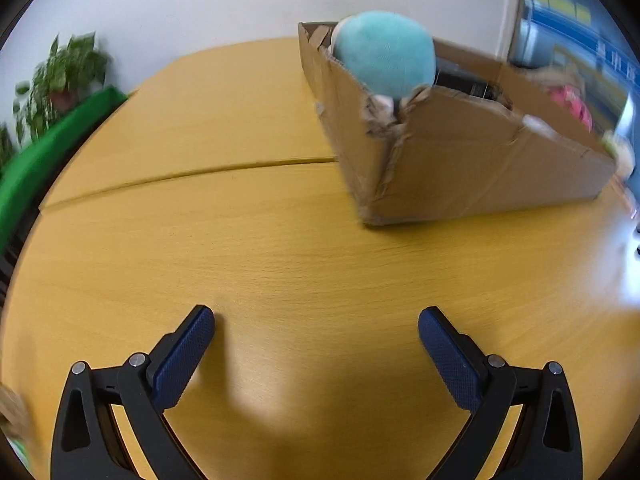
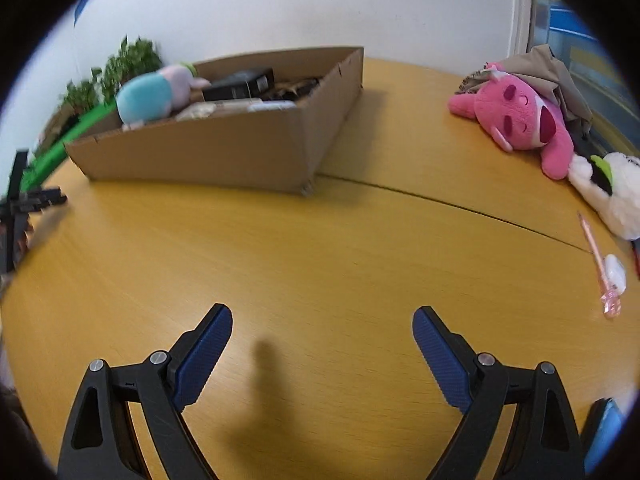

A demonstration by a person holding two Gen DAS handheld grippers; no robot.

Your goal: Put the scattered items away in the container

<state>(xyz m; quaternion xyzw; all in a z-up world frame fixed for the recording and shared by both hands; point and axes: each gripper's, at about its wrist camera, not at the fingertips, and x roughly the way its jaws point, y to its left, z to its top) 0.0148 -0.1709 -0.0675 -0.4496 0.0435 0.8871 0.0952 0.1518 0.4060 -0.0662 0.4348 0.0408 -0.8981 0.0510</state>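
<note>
Left gripper [image 1: 316, 320] spread wide and empty above the bare yellow table [image 1: 280, 248], right gripper [image 2: 322, 320] likewise released, cardboard box [image 2: 224, 148] far left holding a teal plush [image 2: 146, 98], pink plush [image 2: 520, 120] far right, white plush [image 2: 616, 196] and what looks like a pink pen [image 2: 598, 264] near it.

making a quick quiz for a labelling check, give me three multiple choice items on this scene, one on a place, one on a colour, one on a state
1. Where does the teal plush lie?
A. in the cardboard box
B. on the table beside the pink pen
C. between the right gripper's fingers

2. What colour is the plush toy lying on the table right of the box?
A. green
B. pink
C. black

3. How do the jaws of the right gripper stand?
A. shut on a pen
B. shut on nothing
C. open, nothing between them

Answers:
1. A, it rests at the box's left end, above the rim.
2. B, its head and limbs are bright pink.
3. C, the blue pads stand wide apart over bare table.
</note>
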